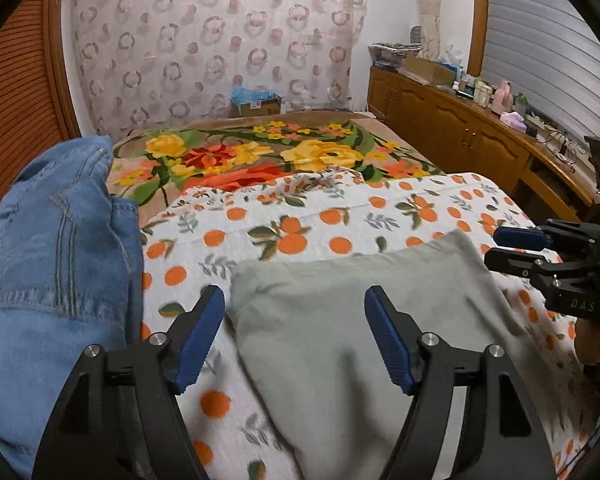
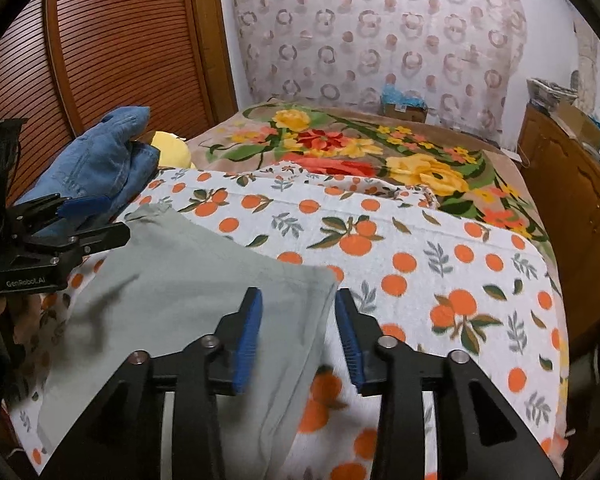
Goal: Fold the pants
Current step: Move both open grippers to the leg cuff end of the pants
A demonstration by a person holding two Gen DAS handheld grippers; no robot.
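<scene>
Grey-green pants (image 1: 340, 320) lie folded flat on the orange-print blanket (image 1: 284, 236). My left gripper (image 1: 294, 300) hovers open over their left corner, blue pads wide apart and nothing pinched. My right gripper (image 2: 298, 300) is open above the pants' (image 2: 172, 304) right edge, and the cloth lies loose under its fingers. Each gripper shows in the other's view: the right gripper (image 1: 512, 248) at the pants' far right corner, the left gripper (image 2: 100, 220) at their far left corner.
Blue denim jeans (image 1: 52, 240) are heaped at the left, beside a yellow plush (image 2: 172, 148). A floral blanket (image 1: 260, 152) covers the far bed. A wooden cabinet (image 1: 460, 132) with clutter runs along the right, a louvred door (image 2: 120, 52) stands left, and a cardboard box (image 1: 256, 104) sits behind.
</scene>
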